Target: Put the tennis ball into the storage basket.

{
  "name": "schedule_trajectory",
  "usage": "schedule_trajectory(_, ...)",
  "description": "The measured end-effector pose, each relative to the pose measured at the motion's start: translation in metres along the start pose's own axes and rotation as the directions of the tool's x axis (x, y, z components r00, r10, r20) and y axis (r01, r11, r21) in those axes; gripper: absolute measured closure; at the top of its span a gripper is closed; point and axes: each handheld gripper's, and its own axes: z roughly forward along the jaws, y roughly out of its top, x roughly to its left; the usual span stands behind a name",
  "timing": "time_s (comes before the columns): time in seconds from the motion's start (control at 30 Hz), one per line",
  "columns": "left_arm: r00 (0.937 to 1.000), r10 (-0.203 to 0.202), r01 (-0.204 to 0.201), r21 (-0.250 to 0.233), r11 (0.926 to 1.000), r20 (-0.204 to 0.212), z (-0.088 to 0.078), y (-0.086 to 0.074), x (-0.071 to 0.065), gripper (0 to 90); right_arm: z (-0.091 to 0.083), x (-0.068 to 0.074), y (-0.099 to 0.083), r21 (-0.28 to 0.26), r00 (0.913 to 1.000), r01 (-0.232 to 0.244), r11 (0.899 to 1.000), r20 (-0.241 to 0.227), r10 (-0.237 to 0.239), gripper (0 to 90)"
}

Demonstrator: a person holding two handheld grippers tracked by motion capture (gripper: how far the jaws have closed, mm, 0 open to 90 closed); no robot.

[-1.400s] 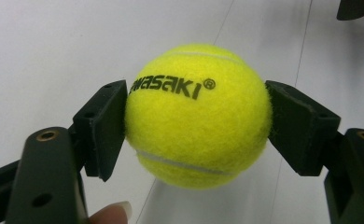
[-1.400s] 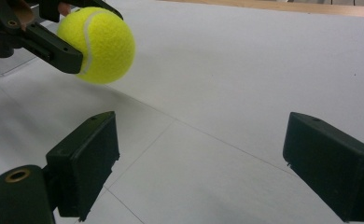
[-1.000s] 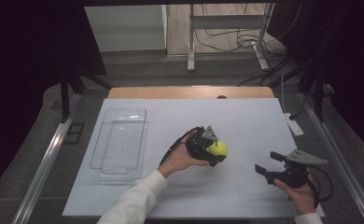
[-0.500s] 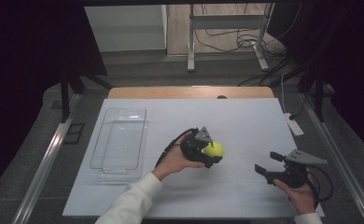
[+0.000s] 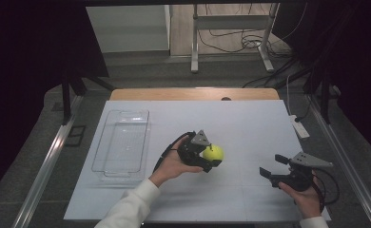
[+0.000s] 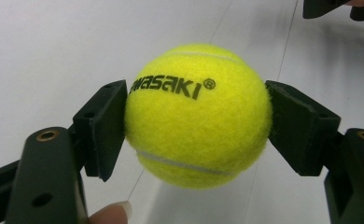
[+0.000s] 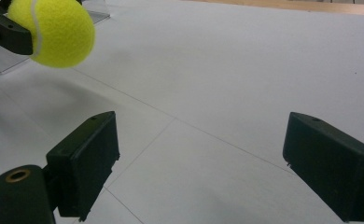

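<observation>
Carrying tennis ball (image 5: 213,153) at frame centre, clamped in left gripper (image 5: 207,156) | right gripper (image 5: 271,167) wide open, holding nothing, lower right | next, likely: ball over clear tray (image 5: 108,167) at left, then release

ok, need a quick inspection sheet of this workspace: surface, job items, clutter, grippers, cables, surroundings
Surface: white table top, faint seam lines, wooden edge at the far side.
Job's things: yellow tennis ball clamped off the surface; clear plastic tray at the left, nothing in it.
Clutter: small white device near the right edge; dark spot at the far edge, too small to tell.
Grippers: left hand-held gripper shut on the ball, pads on both its sides; right hand-held gripper open, nothing between its jaws, near the right front.
Cables: one trails from each gripper; more on the floor behind.
Surroundings: metal stand legs beyond the table, dark on both sides.
</observation>
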Motion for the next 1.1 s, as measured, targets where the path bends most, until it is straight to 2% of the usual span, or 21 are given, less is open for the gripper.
schedule_trajectory(0.1, 0.9999, -0.013, 0.013, -0.010, 0.9999, 0.001, -0.003, -0.002, -0.001, 26.1, 0.000, 0.000, 0.000, 0.003, 1.0000, 0.003, 1.000, 0.002, -0.003, 10.9)
schedule_trajectory(0.2, 1.0000, -0.002, 0.002, -0.010, 0.9999, -0.004, -0.007, -0.004, -0.002, 26.1, 0.000, 0.000, 0.000, 0.003, 1.0000, 0.002, 1.000, 0.002, -0.002, 10.9)
schedule_trajectory(0.37, 0.9997, -0.023, 0.022, -0.026, 0.9994, -0.011, -0.011, -0.008, -0.003, 26.1, 0.000, 0.000, 0.000, 0.003, 1.0000, 0.001, 1.000, 0.001, -0.001, 10.9)
schedule_trajectory(0.57, 0.9995, -0.026, 0.025, -0.036, 0.9990, -0.019, -0.018, -0.011, -0.003, 26.1, 0.000, -0.001, 0.000, 0.002, 1.0000, 0.002, 1.000, 0.005, -0.002, 11.0)
schedule_trajectory(0.67, 0.9995, -0.019, 0.018, -0.032, 0.9993, -0.024, -0.021, -0.013, -0.001, 26.0, 0.000, -0.001, 0.000, 0.002, 1.0000, 0.004, 1.000, 0.005, -0.004, 11.0)
schedule_trajectory(1.1, 0.9971, -0.059, 0.056, -0.053, 0.9970, -0.048, -0.030, -0.024, 0.006, 26.0, 0.000, -0.001, 0.000, 0.006, 1.0000, 0.002, 1.000, 0.010, -0.002, 11.0)
